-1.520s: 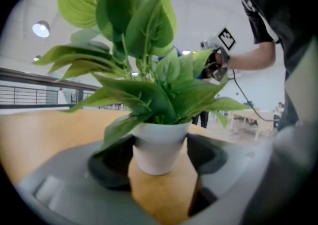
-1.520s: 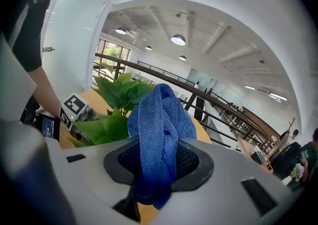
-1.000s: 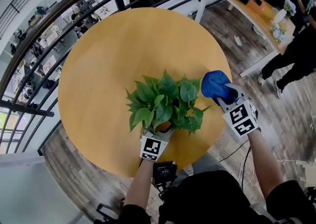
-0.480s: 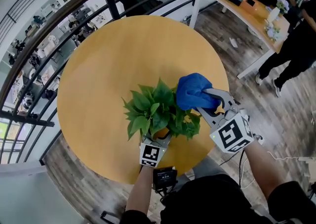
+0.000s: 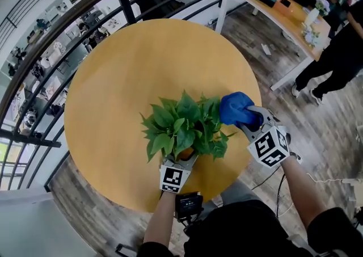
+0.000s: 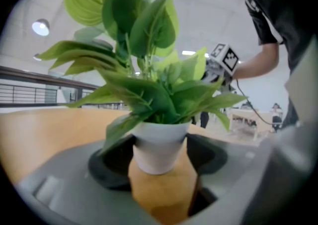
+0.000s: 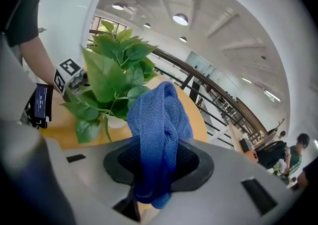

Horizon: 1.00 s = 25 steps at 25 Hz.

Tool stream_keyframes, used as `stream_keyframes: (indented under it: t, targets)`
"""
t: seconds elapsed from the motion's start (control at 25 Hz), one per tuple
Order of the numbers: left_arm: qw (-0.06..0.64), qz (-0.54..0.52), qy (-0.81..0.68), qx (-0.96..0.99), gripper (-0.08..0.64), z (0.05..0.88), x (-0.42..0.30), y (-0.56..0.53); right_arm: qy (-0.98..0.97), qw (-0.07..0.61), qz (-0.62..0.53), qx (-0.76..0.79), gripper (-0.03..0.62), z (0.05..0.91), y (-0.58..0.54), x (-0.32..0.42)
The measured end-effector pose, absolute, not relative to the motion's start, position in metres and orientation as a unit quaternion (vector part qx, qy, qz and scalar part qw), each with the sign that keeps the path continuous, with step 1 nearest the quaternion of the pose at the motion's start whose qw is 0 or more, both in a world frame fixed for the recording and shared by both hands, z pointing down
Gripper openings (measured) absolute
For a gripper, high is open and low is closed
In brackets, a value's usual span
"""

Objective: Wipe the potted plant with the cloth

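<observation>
Rightward and slightly back toward the person, the right gripper [image 5: 249, 121] has slid off the top of the foliage since half a second ago. Its bunched blue knitted cloth [image 5: 236, 108] now sits at the plant's right edge rather than over the leaves. Its jaws are clenched on that cloth, which rises in a thick fold from between the dark pads. The left gripper [image 5: 182, 158] is closest to the person's body. Its jaws grasp the small white pot [image 6: 160, 147] with one pad on each side, and the pot stands upright. The green leafy potted plant [image 5: 184, 122] spreads above it, near the closer edge of the round yellow-brown wooden tabletop [image 5: 136, 63]. The cloth seems to touch the outermost leaves on the right, though the head view is too coarse to be sure. The far half of the tabletop is bare wood. A dark metal railing [image 5: 125, 7] curves round behind it. At the far right, a long pale wooden table [image 5: 283, 9] carries small things, and a person in dark clothes [image 5: 340, 63] stands on the plank floor [image 5: 306, 108].
</observation>
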<state>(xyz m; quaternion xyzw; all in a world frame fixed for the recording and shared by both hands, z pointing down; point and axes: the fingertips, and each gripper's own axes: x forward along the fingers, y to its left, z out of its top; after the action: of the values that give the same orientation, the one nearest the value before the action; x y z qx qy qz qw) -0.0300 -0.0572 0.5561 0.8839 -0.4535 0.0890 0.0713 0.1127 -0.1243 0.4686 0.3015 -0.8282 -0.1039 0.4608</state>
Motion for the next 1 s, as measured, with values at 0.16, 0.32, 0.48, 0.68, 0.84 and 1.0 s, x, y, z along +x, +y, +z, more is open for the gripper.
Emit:
stream_keyframes:
  t: [0.16, 0.32, 0.48, 0.68, 0.84, 1.0]
  targets:
    - [0.072, 0.088, -0.453, 0.884, 0.330, 0.556, -0.029, -0.057, -0.835, 0.442, -0.082, 0.319, 0.137, 0.458, -0.120, 0.129]
    - [0.072, 0.088, -0.453, 0.884, 0.330, 0.556, -0.029, -0.057, -0.864, 0.382, -0.089, 0.316, 0.137, 0.412, -0.101, 0.107]
    - [0.071, 0.090, -0.454, 0.884, 0.330, 0.556, -0.030, -0.058, -0.878, 0.375, -0.107, 0.277, 0.137, 0.398, -0.067, 0.082]
    - [0.073, 0.089, -0.454, 0.884, 0.330, 0.558, -0.029, -0.057, -0.855, 0.437, -0.140, 0.241, 0.137, 0.446, -0.031, 0.089]
    - [0.072, 0.090, -0.453, 0.884, 0.330, 0.557, -0.030, -0.058, -0.827, 0.496, -0.131, 0.230, 0.137, 0.497, -0.021, 0.124]
    - [0.072, 0.090, -0.453, 0.884, 0.330, 0.558, -0.030, -0.059, -0.801, 0.535, -0.084, 0.255, 0.137, 0.532, -0.022, 0.166]
